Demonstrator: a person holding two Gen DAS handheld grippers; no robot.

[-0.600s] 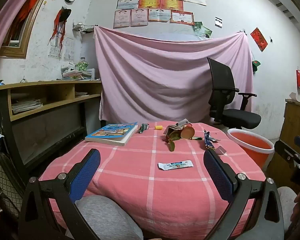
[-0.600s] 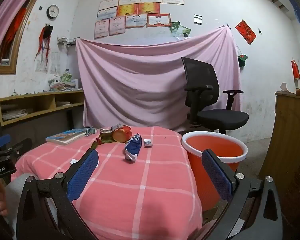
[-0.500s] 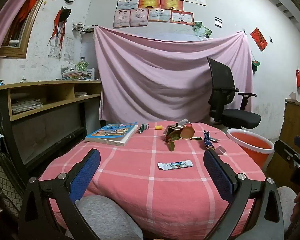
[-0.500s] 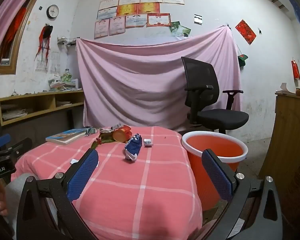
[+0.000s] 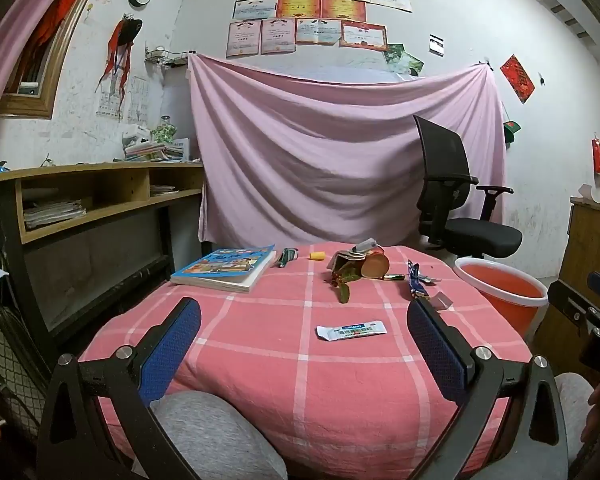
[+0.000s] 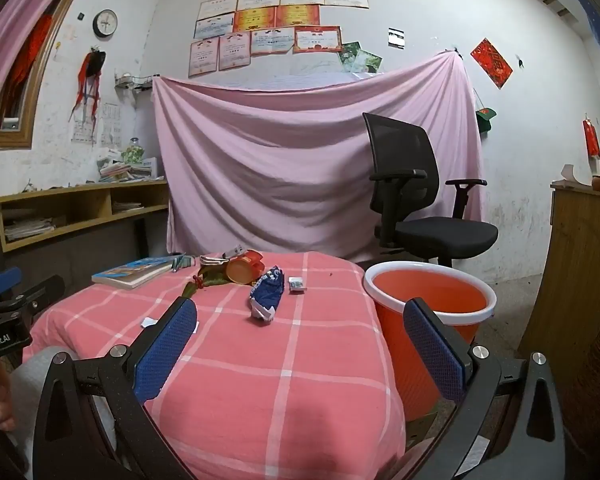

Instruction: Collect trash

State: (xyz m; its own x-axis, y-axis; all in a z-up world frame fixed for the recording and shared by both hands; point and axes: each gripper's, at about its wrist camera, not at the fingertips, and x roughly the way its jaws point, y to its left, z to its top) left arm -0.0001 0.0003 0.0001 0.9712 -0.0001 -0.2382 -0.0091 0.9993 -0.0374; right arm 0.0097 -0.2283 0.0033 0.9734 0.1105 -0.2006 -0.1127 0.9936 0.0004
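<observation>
Left gripper [image 5: 304, 340] spread wide, nothing between the pads, hovering over the near edge of the desk [image 5: 260, 380]; right gripper [image 6: 300, 340] likewise spread and empty, off to the right with the orange bucket [image 6: 428, 300] just beyond its right finger. Nothing picked yet. Nearest trash to the left gripper is the white sachet [image 5: 351, 330], flat on the pink checked cloth; further back a pile of leaves and a tipped can [image 5: 358, 266], with a small yellow cap [image 5: 317, 255] near it. Crumpled blue wrapper [image 6: 267, 292] and a small packet [image 6: 297, 284] lie mid-desk in the right view. Risks, judged: the flat sachet could slide, or the pads could pinch cloth instead; the crinkly wrapper may slip; the book [image 5: 226, 266] isn't trash, avoid it; bucket sits below desk level, a drop could miss.
</observation>
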